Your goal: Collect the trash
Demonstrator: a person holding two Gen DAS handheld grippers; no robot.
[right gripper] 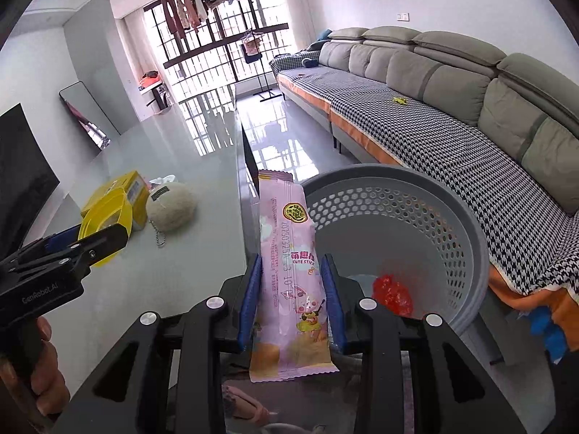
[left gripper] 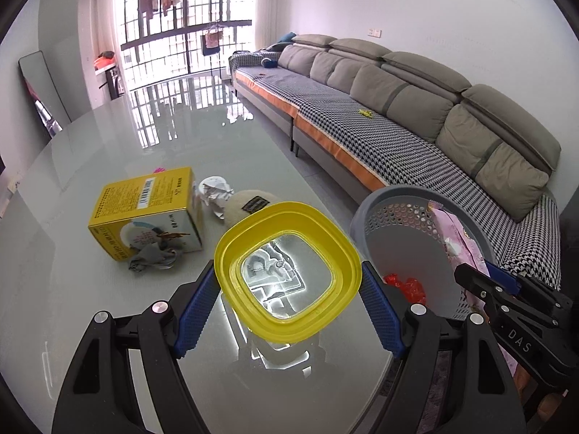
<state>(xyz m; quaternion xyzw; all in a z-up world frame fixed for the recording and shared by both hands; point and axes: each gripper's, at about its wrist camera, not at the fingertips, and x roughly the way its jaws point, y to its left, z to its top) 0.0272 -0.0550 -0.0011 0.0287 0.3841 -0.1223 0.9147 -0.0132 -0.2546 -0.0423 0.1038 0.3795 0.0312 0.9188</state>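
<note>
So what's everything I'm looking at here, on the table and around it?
yellow lid: one, yellow rim with clear middle, held between the left gripper's jaws over the table
pink wrapper: one, pink, clamped in the right gripper beside the basket
basket: one, grey, perforated, off the table's edge
red scrap: one, red, inside the basket
yellow box: one, on the table
crumpled paper: one, white, behind the box
round plush: one, cream, on the table
grey wad: one, before the box
table: one, glossy grey
sofa: one, grey
left gripper: black, blue pads
right gripper: same
</note>
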